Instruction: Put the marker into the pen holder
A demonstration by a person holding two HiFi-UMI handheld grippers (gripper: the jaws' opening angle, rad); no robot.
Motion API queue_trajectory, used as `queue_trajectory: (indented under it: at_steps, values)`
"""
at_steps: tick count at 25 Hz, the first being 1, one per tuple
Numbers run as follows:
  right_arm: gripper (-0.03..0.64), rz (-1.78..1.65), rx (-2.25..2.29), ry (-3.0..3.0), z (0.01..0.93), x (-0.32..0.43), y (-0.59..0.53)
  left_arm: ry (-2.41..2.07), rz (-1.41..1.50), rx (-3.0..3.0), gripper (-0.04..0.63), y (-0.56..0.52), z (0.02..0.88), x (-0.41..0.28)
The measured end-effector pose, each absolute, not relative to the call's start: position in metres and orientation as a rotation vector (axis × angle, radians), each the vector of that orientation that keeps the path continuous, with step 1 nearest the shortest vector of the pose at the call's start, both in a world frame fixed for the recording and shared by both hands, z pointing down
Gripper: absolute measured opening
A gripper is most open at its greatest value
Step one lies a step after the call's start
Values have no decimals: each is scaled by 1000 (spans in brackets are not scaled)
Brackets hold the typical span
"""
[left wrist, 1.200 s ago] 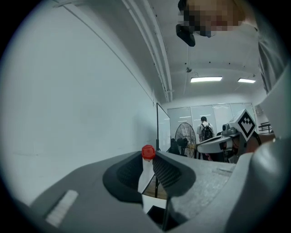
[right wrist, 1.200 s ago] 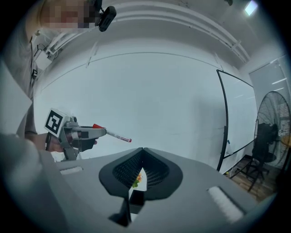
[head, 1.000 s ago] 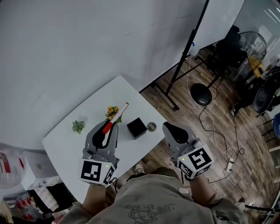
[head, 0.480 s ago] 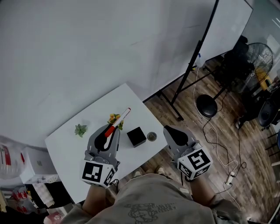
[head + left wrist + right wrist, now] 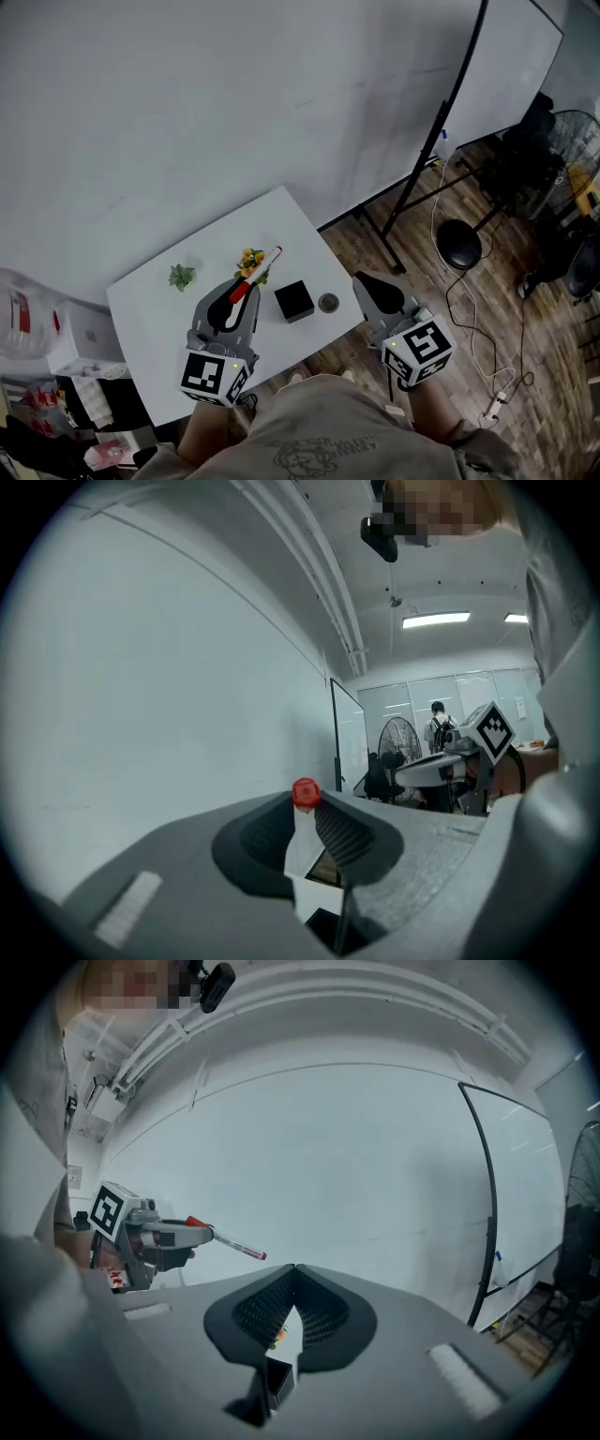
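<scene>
A red-and-white marker (image 5: 253,275) is clamped in my left gripper (image 5: 235,294), which is shut on it above the white table (image 5: 150,314). The marker slants up and right over the yellow flowers (image 5: 249,258). In the left gripper view its red end (image 5: 305,792) pokes out between the jaws. The black square pen holder (image 5: 294,301) stands on the table just right of the left gripper. My right gripper (image 5: 366,282) hovers past the table's right edge, shut on nothing, jaw tips touching (image 5: 294,1270). From there I see the left gripper (image 5: 165,1235) and the marker (image 5: 232,1242).
A small green plant (image 5: 181,276) and a small round cup (image 5: 328,303) also sit on the table. To the right, over the wooden floor, are a whiteboard stand (image 5: 427,164), a black stool (image 5: 461,242), a fan (image 5: 562,141) and cables. Cluttered shelves (image 5: 56,375) lie at the lower left.
The head view has pulled back and shifted, so the table looks smaller and lower. Both grippers keep about the same place over the table, the marker still held.
</scene>
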State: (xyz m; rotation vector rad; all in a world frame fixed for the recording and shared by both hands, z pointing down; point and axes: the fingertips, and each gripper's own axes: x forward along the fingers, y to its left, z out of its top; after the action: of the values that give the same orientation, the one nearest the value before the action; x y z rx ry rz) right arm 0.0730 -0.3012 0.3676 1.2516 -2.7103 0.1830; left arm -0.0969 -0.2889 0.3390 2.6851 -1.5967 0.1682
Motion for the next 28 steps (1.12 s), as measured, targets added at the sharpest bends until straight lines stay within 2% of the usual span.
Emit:
queue_trajectory:
  at_steps: [12,28]
  values:
    - [28,255,1220,-2667,396,89,-306,-1532,355,2644,71,-297,389,-78]
    - [29,409,1134,-2573,457,87,-291,-1267,888,2408,72,-290,567,-68]
